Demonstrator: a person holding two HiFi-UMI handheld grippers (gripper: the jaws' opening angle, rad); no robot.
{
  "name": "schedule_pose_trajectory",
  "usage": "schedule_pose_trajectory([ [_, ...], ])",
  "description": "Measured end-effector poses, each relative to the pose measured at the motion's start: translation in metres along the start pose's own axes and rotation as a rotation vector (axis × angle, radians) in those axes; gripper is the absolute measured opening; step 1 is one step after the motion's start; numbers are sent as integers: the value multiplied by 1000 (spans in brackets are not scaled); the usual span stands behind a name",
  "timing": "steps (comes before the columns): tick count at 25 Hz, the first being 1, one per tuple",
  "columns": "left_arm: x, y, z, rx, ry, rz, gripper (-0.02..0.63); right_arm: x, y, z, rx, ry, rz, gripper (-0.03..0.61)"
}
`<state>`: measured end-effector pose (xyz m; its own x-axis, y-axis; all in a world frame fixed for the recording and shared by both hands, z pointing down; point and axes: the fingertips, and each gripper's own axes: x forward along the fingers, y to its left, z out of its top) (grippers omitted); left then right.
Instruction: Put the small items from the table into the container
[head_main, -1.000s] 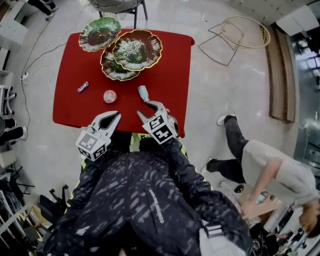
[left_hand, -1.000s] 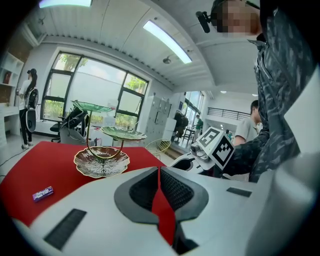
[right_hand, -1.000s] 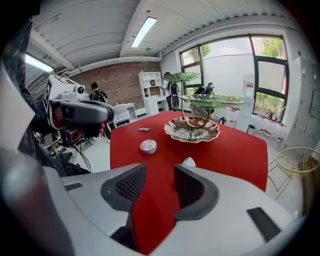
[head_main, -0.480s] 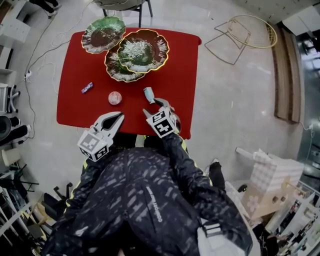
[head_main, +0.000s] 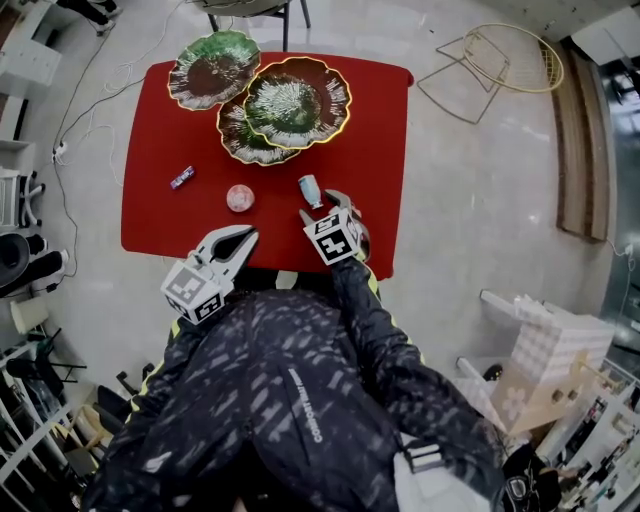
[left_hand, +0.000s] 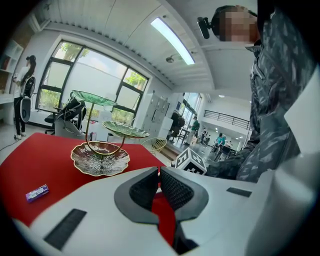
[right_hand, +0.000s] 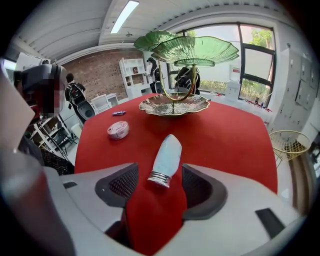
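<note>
— While the right gripper works, what is the condition of the left gripper (left_hand: 160, 172)?

— Its jaws are drawn together to a hairline slit, with nothing between them. It hangs at the near edge of the red table (head_main: 370, 150). The purple candy (left_hand: 37, 192) lies ahead of it and off to its left. The round pink tin (head_main: 240, 198) lies near, ahead of its tips. It touches neither.

— And the right gripper (right_hand: 159, 171)?

— Its jaws are opening and stand wide. The pale blue bottle (right_hand: 167, 152) lies flat on the table between them. The pads flank its silver capped end without pressing on it, so nothing is held.

— Which relation governs the coming move?

— The bottle's long axis. It runs away from the right gripper, nearly in line with the jaws, cap end nearest and far end leaning slightly right. A closure would probably pinch across the narrow width at the cap. The right gripper is plainly the nearer one; the left gripper stands apart from the bottle, on the tin's side.

— Where is the container?

— The tiered leaf dish (head_main: 297, 100) stands well beyond the bottle, ahead of the right gripper, on the far part of the table.
</note>
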<state>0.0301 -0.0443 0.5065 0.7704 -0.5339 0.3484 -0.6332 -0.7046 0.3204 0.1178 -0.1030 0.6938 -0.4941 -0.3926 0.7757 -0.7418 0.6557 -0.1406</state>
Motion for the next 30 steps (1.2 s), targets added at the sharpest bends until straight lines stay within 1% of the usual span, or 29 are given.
schedule_pose_trajectory([
  [4,-1,7,4,-2,0,-7,15,9,-1,-1,12,17,2,258],
  [11,-7,12,8,-14,-20,18,15,16,-12,-2,5,28,-39,255],
  [13,-10,13,6,-19,-23,27,15,17,-15,-2,-2,27,-50,237],
  [15,-14,13,3,-22,-23,33,15,16,-17,-4,-3,26,-56,178],
  [21,-18,9,4,-16,-39,42,15,13,-18,-4,6,27,-40,169],
  [30,-23,4,6,-5,-57,50,15,-3,-14,2,7,-22,-41,164],
])
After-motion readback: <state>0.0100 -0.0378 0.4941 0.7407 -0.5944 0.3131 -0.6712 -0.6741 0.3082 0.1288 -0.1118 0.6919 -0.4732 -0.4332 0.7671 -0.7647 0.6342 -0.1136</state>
